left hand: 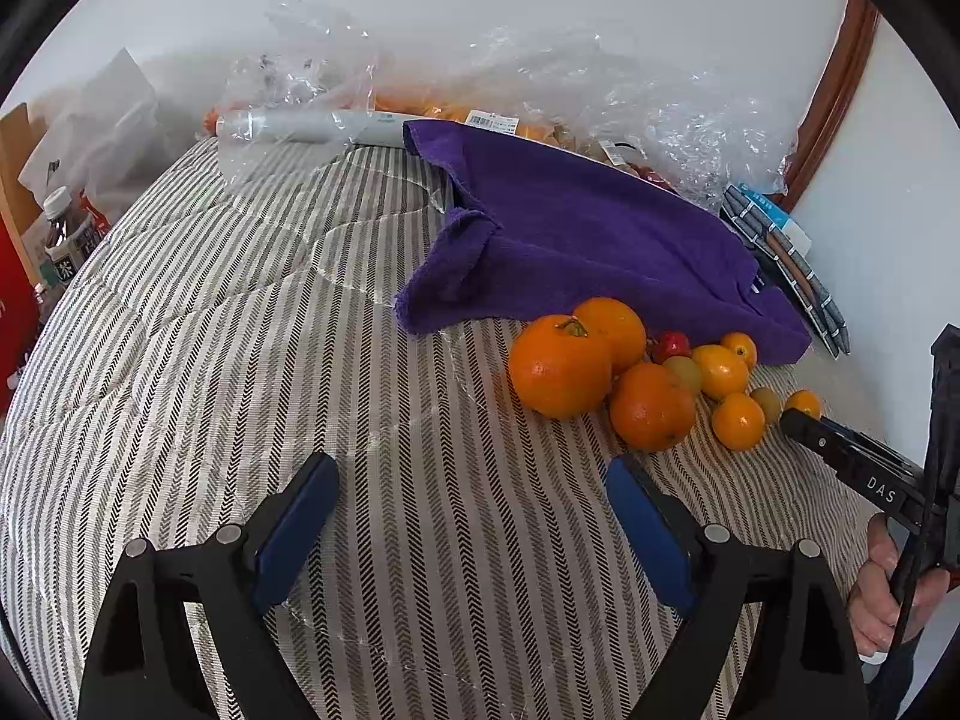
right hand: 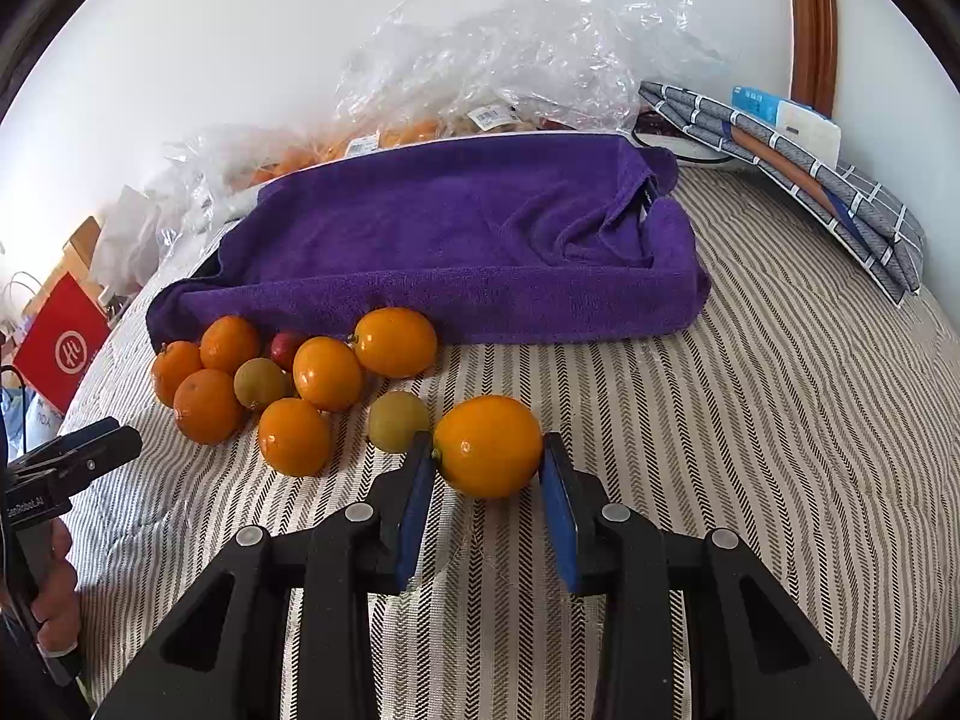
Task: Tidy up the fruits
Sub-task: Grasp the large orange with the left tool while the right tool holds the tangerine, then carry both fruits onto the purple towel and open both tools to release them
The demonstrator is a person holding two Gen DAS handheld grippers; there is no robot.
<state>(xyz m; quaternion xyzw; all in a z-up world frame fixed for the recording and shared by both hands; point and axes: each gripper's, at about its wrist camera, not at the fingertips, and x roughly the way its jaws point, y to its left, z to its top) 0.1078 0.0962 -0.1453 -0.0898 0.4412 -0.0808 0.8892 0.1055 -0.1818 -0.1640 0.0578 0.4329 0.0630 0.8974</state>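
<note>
- The right gripper (right hand: 487, 468) is bracketing a small glossy orange citrus fruit (right hand: 487, 445); its blue-padded fingers (right hand: 415, 510) are sitting at either side of the fruit, seemingly touching it, though whether they are truly pressing cannot be told.
- The left gripper (left hand: 471, 522) is hovering with its blue fingers spread wide over bare striped herringbone bedcover (left hand: 240, 312), holding nothing.
- Just left of the right gripper's left finger, a dull yellow-green round fruit (right hand: 396, 420) is lying almost against it.
- Farther left and ahead of the right gripper, the heap of mixed orange fruits (right hand: 252, 378) is resting on the cover, with a small red fruit (right hand: 285, 347) tucked among them.
- Beyond the heap, a folded purple terry towel (right hand: 468, 240) is lying, and crumpled clear plastic bags (right hand: 510, 60) are piled behind it.
- Judging from this, the pick is only beginning, with most fruits waiting unsorted.
- The round, shiny skin is risking a slip: a light or off-centre squeeze could be sending the fruit rolling forward.
- The left finger could be nudging the yellow-green fruit as it closes or lifts.
- The soft, yielding cover could be letting loose fruits roll.
</note>
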